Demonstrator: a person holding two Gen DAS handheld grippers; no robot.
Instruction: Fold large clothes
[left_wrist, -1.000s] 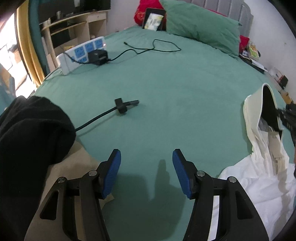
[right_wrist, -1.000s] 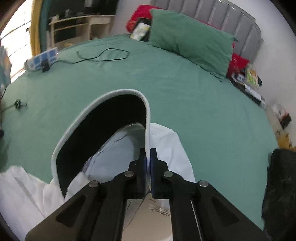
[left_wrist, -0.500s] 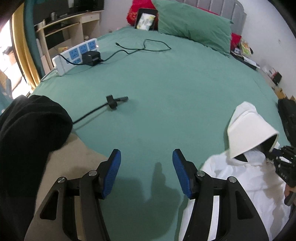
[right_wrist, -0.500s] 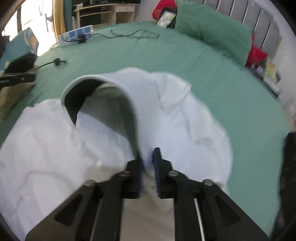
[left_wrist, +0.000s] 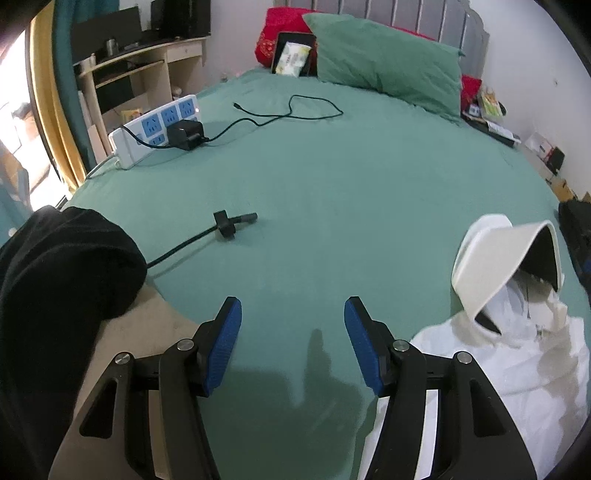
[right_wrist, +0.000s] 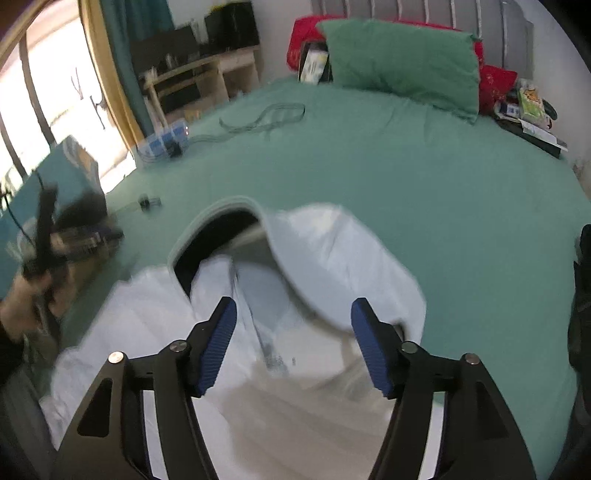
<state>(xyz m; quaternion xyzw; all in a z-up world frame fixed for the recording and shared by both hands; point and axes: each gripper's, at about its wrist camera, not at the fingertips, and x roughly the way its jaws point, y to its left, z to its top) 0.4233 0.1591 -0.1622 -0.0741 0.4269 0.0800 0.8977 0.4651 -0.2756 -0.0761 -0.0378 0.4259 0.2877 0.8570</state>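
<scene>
The white hooded garment (right_wrist: 332, 266) lies crumpled on the green bed (right_wrist: 461, 192). The right tongs (right_wrist: 291, 343) have just been opening and grasp nothing. The left tongs (left_wrist: 293, 347) are released, over bare sheet.

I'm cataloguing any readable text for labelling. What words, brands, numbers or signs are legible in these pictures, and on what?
None can be read.
Pale packet leaning at the headboard: printing too small.
White hooded garment's inner tag: dark specks, blurred.
Colourful books beside the bed: print blurred.
White power strip: no legible marking.
</scene>
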